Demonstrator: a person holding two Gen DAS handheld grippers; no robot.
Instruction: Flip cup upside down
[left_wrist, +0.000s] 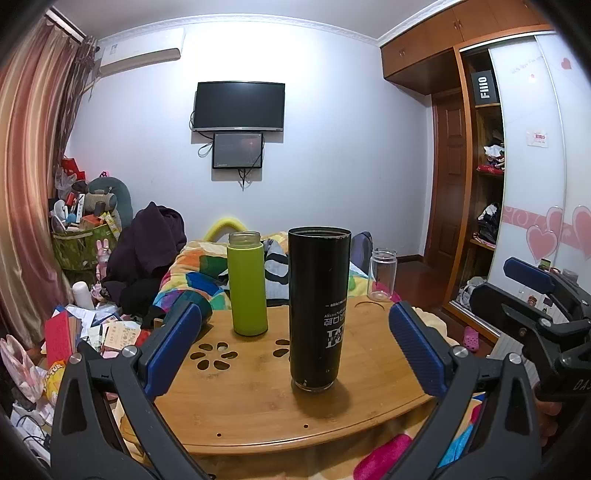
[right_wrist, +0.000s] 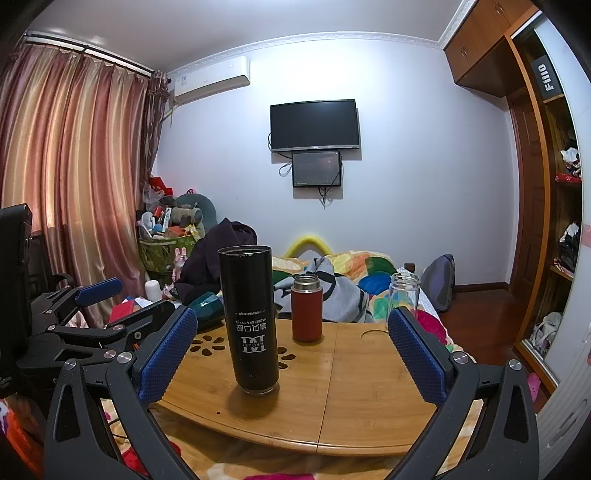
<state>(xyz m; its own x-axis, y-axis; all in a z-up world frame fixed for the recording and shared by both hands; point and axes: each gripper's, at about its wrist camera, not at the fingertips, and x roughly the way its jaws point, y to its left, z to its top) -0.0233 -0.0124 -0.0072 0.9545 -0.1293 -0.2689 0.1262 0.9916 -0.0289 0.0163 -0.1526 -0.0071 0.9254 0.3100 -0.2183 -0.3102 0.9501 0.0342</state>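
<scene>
A tall black cup (left_wrist: 318, 308) stands on the small bamboo table (left_wrist: 258, 398), its white lettering upside down. In the right wrist view the same cup (right_wrist: 249, 319) stands left of centre on the table (right_wrist: 351, 406). My left gripper (left_wrist: 295, 347) is open and empty, its blue pads either side of the cup, short of it. My right gripper (right_wrist: 291, 354) is open and empty, a little back from the cup. The right gripper also shows at the right edge of the left wrist view (left_wrist: 535, 295).
A green bottle (left_wrist: 247, 284) stands behind the cup, which the right wrist view shows as a red bottle (right_wrist: 306, 308). A clear glass jar (left_wrist: 382, 275) stands at the table's far right. A cluttered bed lies behind the table and a wardrobe (left_wrist: 480, 184) stands at right.
</scene>
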